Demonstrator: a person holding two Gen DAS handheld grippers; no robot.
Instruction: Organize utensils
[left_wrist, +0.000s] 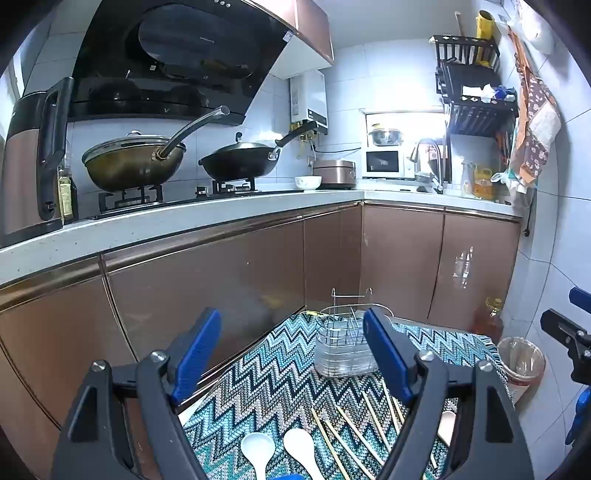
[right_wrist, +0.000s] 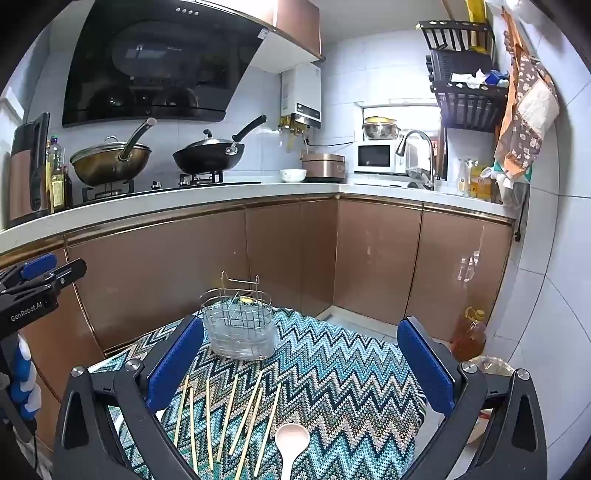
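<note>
A wire utensil holder with a clear base (left_wrist: 345, 343) (right_wrist: 240, 328) stands at the far side of a zigzag-patterned cloth (left_wrist: 266, 391) (right_wrist: 332, 376). Several wooden chopsticks (left_wrist: 354, 432) (right_wrist: 229, 421) lie loose on the cloth. Two white spoons (left_wrist: 258, 454) (left_wrist: 301, 448) lie near the left gripper; one pale spoon (right_wrist: 291, 443) lies below the right gripper. My left gripper (left_wrist: 291, 354) is open and empty above the cloth. My right gripper (right_wrist: 301, 365) is open and empty above the chopsticks. Each gripper shows at the edge of the other's view.
Brown cabinets (right_wrist: 288, 251) rise behind the cloth, under a counter (right_wrist: 221, 195) with two woks (right_wrist: 110, 158) (right_wrist: 208, 155). An oil bottle (right_wrist: 469, 332) and a lined bin (left_wrist: 521, 362) stand on the floor at the right.
</note>
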